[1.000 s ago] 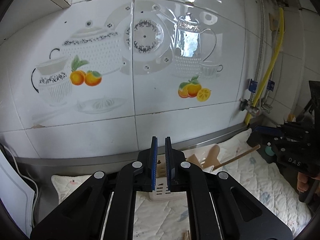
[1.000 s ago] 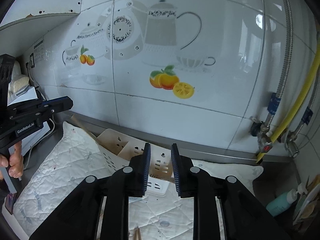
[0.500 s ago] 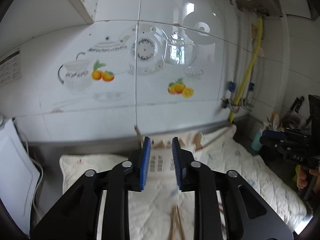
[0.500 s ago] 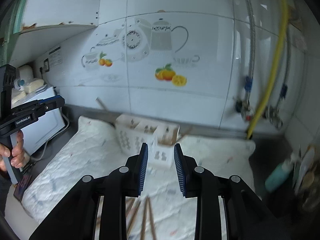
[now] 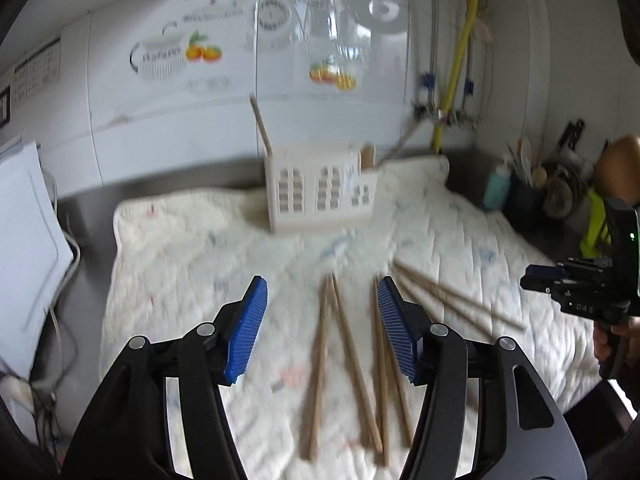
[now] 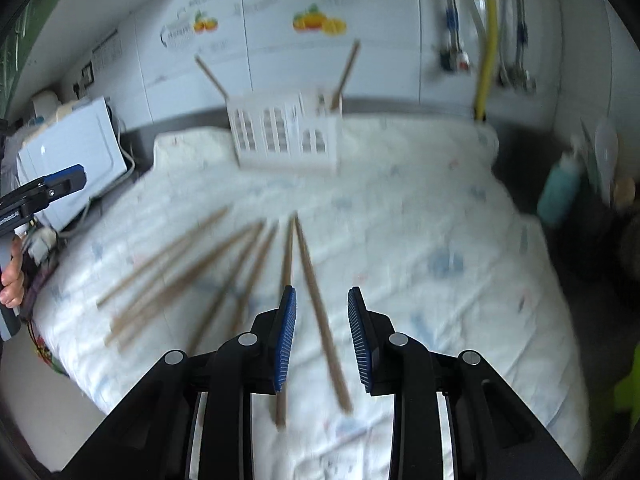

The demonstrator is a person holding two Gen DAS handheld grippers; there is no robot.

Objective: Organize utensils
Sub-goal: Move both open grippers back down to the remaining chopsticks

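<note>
Several wooden chopsticks (image 5: 352, 356) lie loose on a white quilted mat (image 5: 200, 256); they also show in the right wrist view (image 6: 316, 304). A white slotted utensil holder (image 5: 320, 192) stands at the mat's far side with two sticks leaning out of it (image 6: 348, 68). My left gripper (image 5: 320, 332) is wide open and empty above the chopsticks. My right gripper (image 6: 322, 336) is open and empty, held over one chopstick. Both views are motion-blurred.
A tiled wall with teapot and fruit prints rises behind the holder. A yellow hose (image 5: 456, 68) and metal pipes run down the wall at right. A teal bottle (image 6: 560, 192) and dark kitchenware stand right of the mat. A white appliance (image 6: 72, 156) stands at left.
Both grippers have pulled back from the holder and tilted down, bringing the loose chopsticks into view. The left jaws have opened from nearly shut to wide; the right jaws have opened further.
</note>
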